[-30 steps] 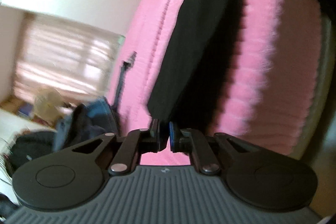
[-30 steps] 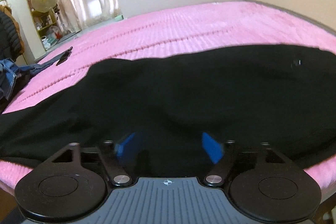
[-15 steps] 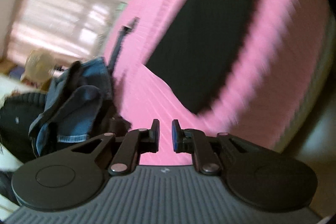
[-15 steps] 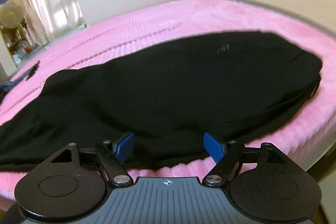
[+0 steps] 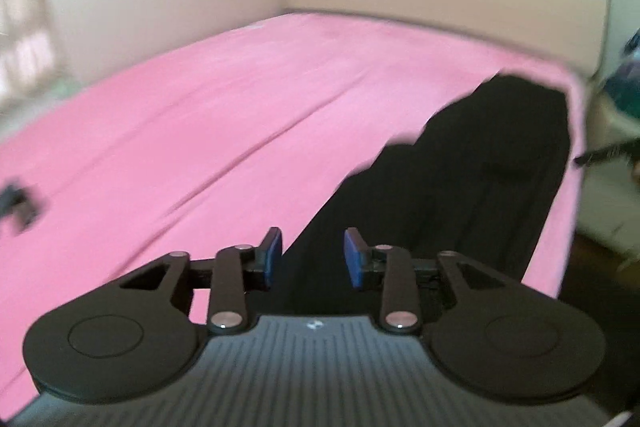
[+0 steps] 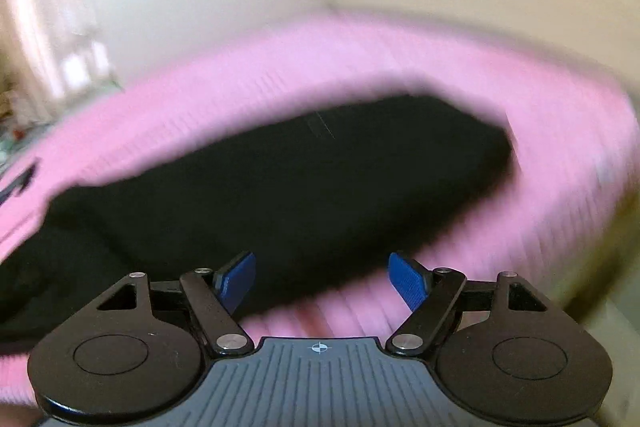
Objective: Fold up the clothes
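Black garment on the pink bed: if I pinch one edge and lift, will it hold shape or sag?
The black cloth garment will probably sag: it lies flat and limp with soft creases on the pink fuzzy bedcover. It looks thin, so likely light. The fuzzy cover may drag on it if pushed.

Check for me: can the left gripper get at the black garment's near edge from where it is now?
Probably yes. The left gripper hangs over the black garment on the pink bedspread, jaws opening, nothing between them, nothing in the way.

Soft daylight from the left; both fisheye views motion-blurred, edges warped.
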A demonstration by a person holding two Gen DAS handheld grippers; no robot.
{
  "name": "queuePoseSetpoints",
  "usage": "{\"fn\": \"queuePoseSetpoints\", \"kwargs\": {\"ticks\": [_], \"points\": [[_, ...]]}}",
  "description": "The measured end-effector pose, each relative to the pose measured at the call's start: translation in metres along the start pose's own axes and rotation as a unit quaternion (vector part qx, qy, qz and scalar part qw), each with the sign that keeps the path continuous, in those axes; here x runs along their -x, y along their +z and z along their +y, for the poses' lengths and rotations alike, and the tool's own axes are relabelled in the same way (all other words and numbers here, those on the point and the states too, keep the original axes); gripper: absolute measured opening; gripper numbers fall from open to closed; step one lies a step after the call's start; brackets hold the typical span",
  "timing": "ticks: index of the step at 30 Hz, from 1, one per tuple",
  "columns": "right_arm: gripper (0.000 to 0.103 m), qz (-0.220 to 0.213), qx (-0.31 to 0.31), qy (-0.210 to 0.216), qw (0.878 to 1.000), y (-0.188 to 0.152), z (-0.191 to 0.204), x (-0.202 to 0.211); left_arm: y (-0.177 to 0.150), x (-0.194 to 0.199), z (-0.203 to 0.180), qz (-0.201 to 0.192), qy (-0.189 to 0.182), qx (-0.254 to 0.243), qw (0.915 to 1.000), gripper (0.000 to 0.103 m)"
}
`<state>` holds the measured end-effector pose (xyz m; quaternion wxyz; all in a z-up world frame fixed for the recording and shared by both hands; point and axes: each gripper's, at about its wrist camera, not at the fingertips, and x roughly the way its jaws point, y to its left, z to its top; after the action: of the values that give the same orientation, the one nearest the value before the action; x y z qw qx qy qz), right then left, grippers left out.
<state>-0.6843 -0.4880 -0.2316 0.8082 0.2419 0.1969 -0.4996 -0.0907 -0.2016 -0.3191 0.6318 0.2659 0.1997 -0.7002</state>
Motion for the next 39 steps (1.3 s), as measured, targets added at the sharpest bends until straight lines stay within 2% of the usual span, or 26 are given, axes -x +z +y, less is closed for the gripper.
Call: {"fn": "queuePoseSetpoints", "kwargs": {"ticks": [2,4,6,8,10,11,12,14,17,19,22,25,27,28,30,34,36,39], "points": [[0.077,-0.028,0.042,0.046,0.998,0.024,0.025,-0.015,0.032,-0.043,-0.005,-0.001,-0.048,-0.010,0.9988,0.034],[0.077,-0.018,0.084,0.091,0.992,0.044,0.051,-0.046,0.059,-0.093,-0.009,0.010,-0.088,-0.016,0.9959,0.034],[0.077,0.002,0.118,0.125,0.985,0.061,0.075,-0.079,0.077,-0.141,-0.005,0.040,-0.124,-0.008,0.9915,0.034],[0.077,0.026,0.145,0.140,0.979,0.076,0.094,-0.106,0.085,-0.184,-0.001,0.095,-0.151,0.006,0.9839,0.031],[0.077,0.048,0.177,0.145,0.972,0.091,0.112,-0.128,0.089,-0.215,-0.002,0.153,-0.176,0.015,0.9724,0.026],[0.077,0.057,0.185,0.145,0.970,0.100,0.114,-0.137,0.087,-0.221,-0.004,0.173,-0.191,0.020,0.9659,0.016],[0.077,0.069,0.188,0.147,0.969,0.108,0.117,-0.145,0.086,-0.218,-0.007,0.180,-0.198,0.021,0.9632,0.012],[0.077,0.103,0.204,0.144,0.963,0.120,0.118,-0.169,0.083,-0.210,-0.013,0.189,-0.208,0.023,0.9593,0.011],[0.077,0.175,0.229,0.126,0.949,0.116,0.105,-0.194,0.077,-0.189,-0.034,0.187,-0.211,0.007,0.9594,0.012],[0.077,0.211,0.221,0.113,0.946,0.113,0.091,-0.194,0.071,-0.181,-0.055,0.183,-0.206,-0.022,0.9610,0.012],[0.077,0.238,0.232,0.092,0.939,0.105,0.076,-0.175,0.065,-0.173,-0.068,0.203,-0.207,-0.032,0.9566,0.017],[0.077,0.270,0.237,0.070,0.931,0.090,0.065,-0.158,0.068,-0.171,-0.063,0.215,-0.215,0.015,0.9527,0.017],[0.077,0.292,0.200,0.053,0.934,0.079,0.049,-0.153,0.073,-0.169,-0.055,0.213,-0.214,0.047,0.9521,0.017],[0.081,0.287,0.171,0.050,0.941,0.074,0.037,-0.148,0.076,-0.169,-0.050,0.211,-0.215,0.067,0.9513,0.017],[0.082,0.269,0.144,0.049,0.951,0.066,0.024,-0.140,0.084,-0.172,-0.040,0.205,-0.214,0.106,0.9492,0.018],[0.083,0.250,0.155,0.047,0.955,0.059,0.024,-0.131,0.103,-0.201,-0.024,0.193,-0.218,0.162,0.9428,0.023],[0.083,0.246,0.156,0.046,0.955,0.058,0.022,-0.127,0.113,-0.226,-0.022,0.196,-0.232,0.184,0.9347,0.029],[0.083,0.244,0.159,0.043,0.956,0.055,0.024,-0.121,0.122,-0.271,-0.027,0.218,-0.260,0.200,0.9193,0.029]]}}
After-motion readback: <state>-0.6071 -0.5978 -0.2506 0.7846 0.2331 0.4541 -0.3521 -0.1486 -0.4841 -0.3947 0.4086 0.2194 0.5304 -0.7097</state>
